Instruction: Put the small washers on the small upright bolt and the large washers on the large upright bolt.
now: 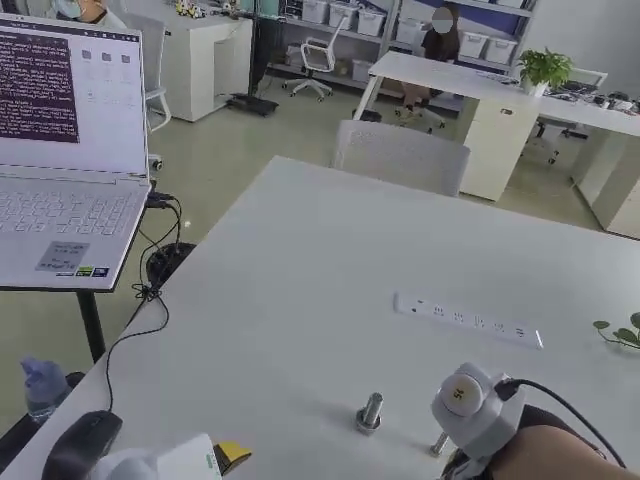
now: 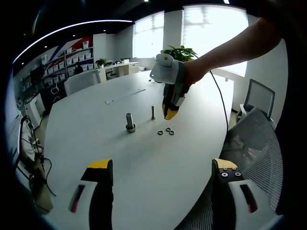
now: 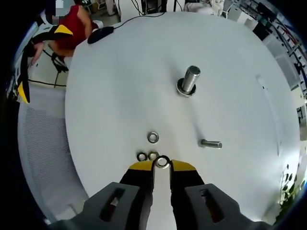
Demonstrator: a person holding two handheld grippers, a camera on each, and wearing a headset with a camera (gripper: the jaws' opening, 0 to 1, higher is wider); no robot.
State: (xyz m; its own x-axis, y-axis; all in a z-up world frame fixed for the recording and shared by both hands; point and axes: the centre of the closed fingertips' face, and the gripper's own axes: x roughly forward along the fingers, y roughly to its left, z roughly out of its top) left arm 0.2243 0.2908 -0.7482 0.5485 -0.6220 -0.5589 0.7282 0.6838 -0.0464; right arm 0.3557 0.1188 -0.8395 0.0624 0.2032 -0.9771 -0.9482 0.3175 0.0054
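— What is the right gripper doing?
— Its jaws are pinched on one washer at their tips. Three loose washers lie on the white table, just beside and ahead of those tips.
— And the bolts?
— The large upright bolt stands farther ahead. The small upright bolt is nearer, off to the tips' right.
— The left gripper?
— Jaws wide apart, holding nothing, well back from the bolts.

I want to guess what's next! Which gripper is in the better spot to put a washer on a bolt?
Right. The right gripper seems to pinch a washer already, close to the small bolt. The left gripper is open and farther back.
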